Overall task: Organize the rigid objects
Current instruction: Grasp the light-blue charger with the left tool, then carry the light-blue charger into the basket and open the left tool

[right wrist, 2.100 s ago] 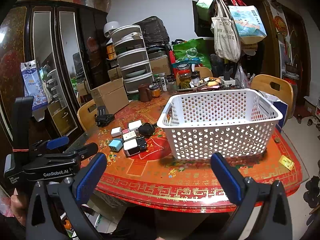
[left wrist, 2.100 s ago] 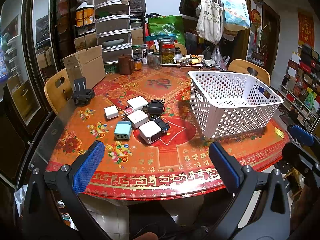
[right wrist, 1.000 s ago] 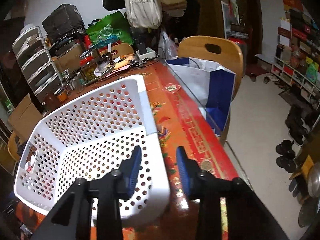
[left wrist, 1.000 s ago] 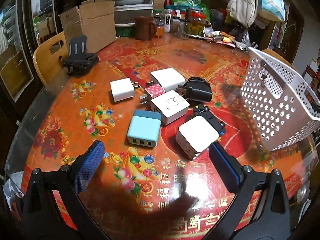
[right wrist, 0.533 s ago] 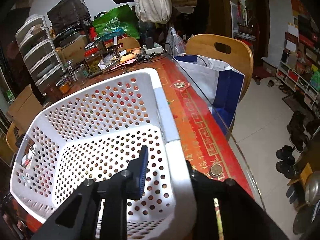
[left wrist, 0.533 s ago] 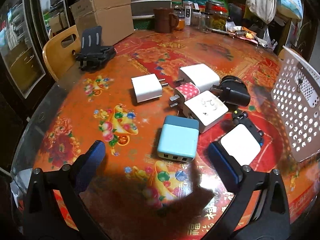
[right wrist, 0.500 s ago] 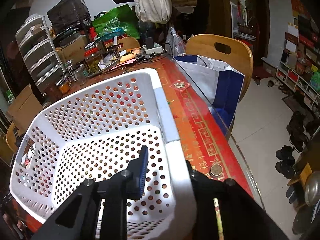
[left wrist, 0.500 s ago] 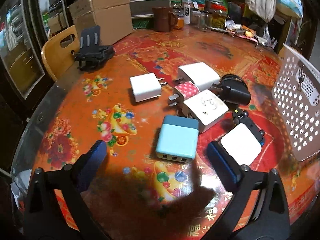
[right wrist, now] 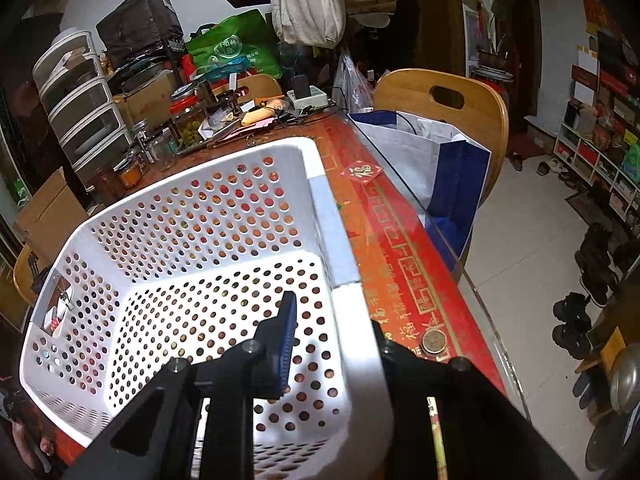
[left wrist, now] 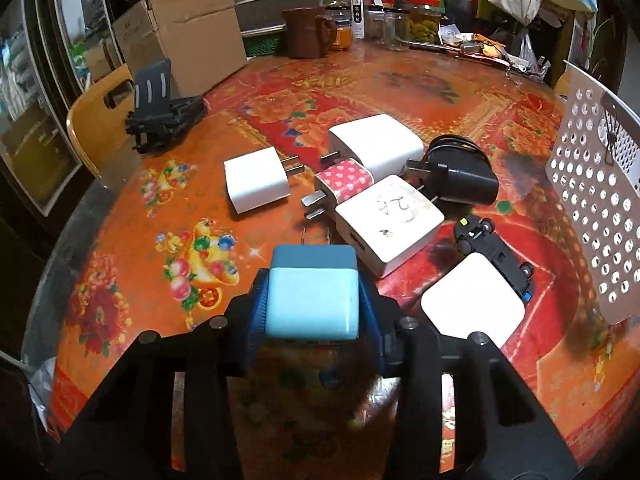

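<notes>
The left claw (left wrist: 313, 300) was closing on the blue charger (left wrist: 312, 292), its pads pressing the charger's two sides on the counter (left wrist: 132, 216). Just ahead of it lay a marked white charger (left wrist: 390, 222), a pink dotted plug (left wrist: 344, 180) and a small white plug (left wrist: 256, 184); a white cube (left wrist: 474, 306) sat to its right. The right claw (right wrist: 332, 320) was clamped on the white basket (right wrist: 192, 240), gripping the near wall by its rim.
</notes>
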Demonstrator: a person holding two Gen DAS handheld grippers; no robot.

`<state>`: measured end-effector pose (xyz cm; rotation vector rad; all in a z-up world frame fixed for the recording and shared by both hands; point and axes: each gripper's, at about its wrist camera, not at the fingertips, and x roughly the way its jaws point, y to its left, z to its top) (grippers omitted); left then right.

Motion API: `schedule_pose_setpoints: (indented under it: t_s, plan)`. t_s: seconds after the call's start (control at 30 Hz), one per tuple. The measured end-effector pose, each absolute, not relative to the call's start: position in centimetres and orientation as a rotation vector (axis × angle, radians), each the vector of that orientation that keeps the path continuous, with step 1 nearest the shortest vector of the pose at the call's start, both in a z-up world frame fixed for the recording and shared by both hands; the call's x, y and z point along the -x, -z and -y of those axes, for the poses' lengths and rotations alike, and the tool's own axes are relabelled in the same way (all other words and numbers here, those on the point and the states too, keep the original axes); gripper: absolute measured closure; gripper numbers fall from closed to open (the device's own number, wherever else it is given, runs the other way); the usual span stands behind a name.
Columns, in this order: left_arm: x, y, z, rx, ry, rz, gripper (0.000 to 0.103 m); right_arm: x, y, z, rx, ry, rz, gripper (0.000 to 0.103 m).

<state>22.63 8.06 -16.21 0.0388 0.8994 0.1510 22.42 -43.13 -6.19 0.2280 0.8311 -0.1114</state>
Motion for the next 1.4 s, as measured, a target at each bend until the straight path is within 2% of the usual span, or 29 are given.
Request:
schedule_pose_setpoints:
  t_s: [0.17,0.43,0.6,0.9,1.1,1.4]
  plan:
    - [-21.3,14.2,-6.7,-0.134,-0.245,-0.815,0.064,-22.4,6.2,43.2,-0.227,0.102,-0.827,0.082]
    - [-21.2,7.9,-3.3,-0.220,-0.302,-0.724,0.064,-22.4,6.2,43.2,-0.226,0.096,-0.821,0.082]
    - [-21.9,3.6,1.5,-0.297,-0.245,-0.668,0.064,-22.4,6.2,43.1,-0.220,0.095,-0.824,0.082]
    - [-24.8,-1.1,11.7,-0.351,-0.063,-0.669,0.064,-22.5,6.2,43.2,-0.221,0.087,-0.823,0.082]
    - [-27.4,-1.1,18.6,-0.398,0.042,-0.744,0.064,-22.6,6.2,43.2,-0.221,0.087,-0.829,0.082]
    - [-31.4,4.2,24.8,-0.495,0.154,-0.985,0.064,-22.6,6.4,43.3,-0.228,0.082,-0.836,0.082]
